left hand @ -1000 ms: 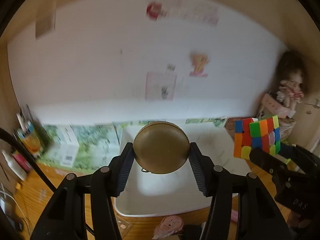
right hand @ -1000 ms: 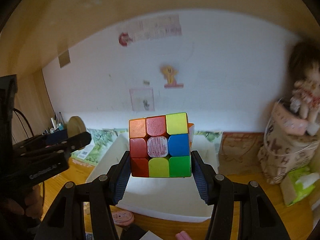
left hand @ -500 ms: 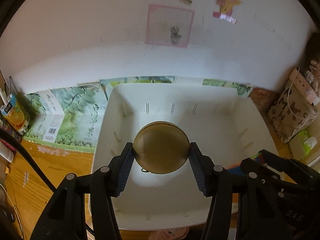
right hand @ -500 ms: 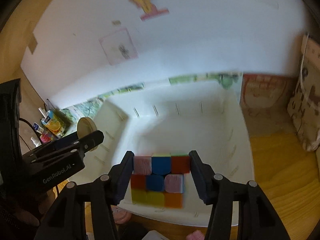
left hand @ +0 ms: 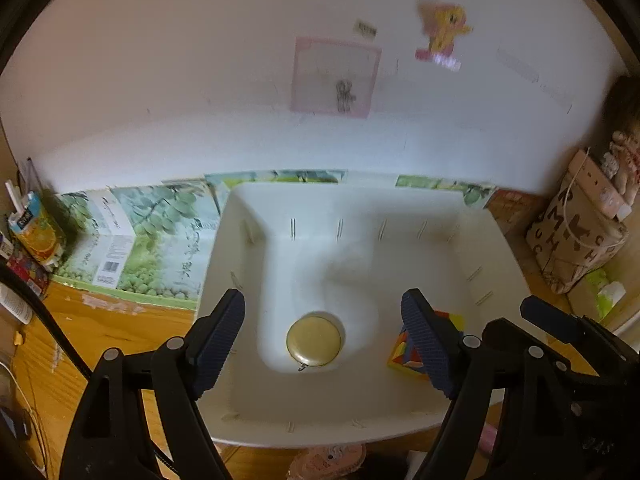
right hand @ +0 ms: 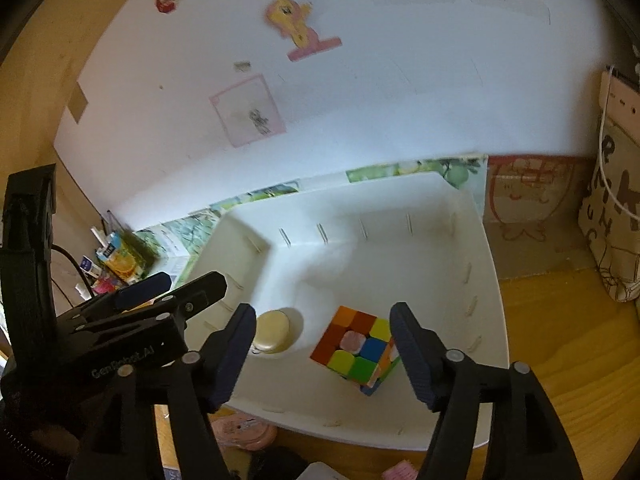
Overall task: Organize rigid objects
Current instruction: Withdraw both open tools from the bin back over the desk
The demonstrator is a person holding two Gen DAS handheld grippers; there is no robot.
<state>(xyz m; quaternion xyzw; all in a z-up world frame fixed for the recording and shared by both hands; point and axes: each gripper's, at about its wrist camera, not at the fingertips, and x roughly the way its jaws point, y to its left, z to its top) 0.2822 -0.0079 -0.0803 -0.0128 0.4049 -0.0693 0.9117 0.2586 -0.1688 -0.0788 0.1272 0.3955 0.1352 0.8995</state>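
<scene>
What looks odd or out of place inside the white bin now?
One thing only: the puzzle cube sits askew in the white bin, turned at an angle to its walls, with scuffed stickers. The round gold case lies flat beside it, apart. Both the left gripper and right gripper are open.

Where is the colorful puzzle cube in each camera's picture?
Left wrist view: the puzzle cube is at the lower right, partly hidden behind the left gripper's right finger, inside the white bin.
Right wrist view: the cube is low, right of center, between the open fingers of the right gripper.
Shared landmark: the round gold disc, lying left of the cube.
</scene>
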